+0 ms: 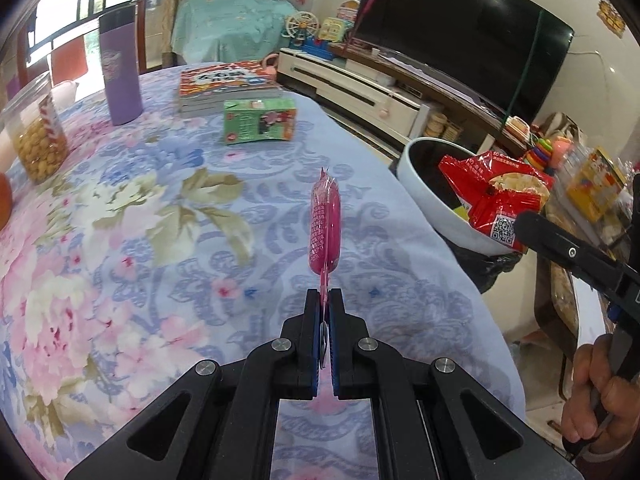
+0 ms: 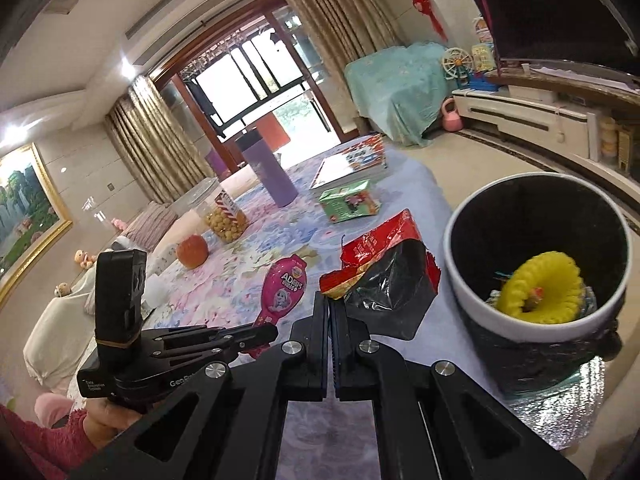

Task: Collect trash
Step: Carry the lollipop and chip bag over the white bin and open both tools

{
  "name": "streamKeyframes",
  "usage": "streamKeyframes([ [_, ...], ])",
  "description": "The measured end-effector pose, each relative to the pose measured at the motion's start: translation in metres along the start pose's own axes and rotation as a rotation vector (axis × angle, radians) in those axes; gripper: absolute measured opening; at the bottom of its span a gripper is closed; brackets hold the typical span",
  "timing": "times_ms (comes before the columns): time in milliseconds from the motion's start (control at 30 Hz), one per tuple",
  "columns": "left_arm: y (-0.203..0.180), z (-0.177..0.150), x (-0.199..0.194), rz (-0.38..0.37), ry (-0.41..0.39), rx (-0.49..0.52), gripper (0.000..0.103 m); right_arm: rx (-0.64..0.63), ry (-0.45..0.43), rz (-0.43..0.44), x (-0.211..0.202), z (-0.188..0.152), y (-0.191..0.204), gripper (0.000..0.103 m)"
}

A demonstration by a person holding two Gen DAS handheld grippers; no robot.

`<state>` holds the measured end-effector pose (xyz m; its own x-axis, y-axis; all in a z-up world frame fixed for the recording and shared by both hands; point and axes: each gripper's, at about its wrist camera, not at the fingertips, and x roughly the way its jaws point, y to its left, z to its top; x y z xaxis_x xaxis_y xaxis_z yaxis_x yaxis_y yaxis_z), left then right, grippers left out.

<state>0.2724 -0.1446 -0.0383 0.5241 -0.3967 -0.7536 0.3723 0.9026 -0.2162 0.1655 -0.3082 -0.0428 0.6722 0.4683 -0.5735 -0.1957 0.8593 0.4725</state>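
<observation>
Mid-transfer: left gripper [image 1: 325, 300] pinches pink wrapper [image 1: 324, 228]; right gripper [image 2: 330, 304] apparently pinches red bag [image 2: 384, 272]. Next: release both over bin [image 2: 472, 208] off table's [image 1: 140, 220] right edge.

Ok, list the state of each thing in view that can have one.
Left gripper: shut on pink plastic snack packet, held above the table.
Right gripper: shut on torn red foil snack bag.
White round trash bin: open, yellow ring-shaped trash inside.
Purple tumbler: upright.
Green carton: lying flat.
</observation>
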Motion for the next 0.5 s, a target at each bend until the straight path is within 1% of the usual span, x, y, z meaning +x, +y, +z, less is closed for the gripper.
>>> streamKeyframes([
  [500, -0.036, 0.019, 0.021, -0.054, 0.006, 0.053, 0.002, 0.063, -0.046, -0.085, -0.031, 0.0, -0.048, 0.001],
])
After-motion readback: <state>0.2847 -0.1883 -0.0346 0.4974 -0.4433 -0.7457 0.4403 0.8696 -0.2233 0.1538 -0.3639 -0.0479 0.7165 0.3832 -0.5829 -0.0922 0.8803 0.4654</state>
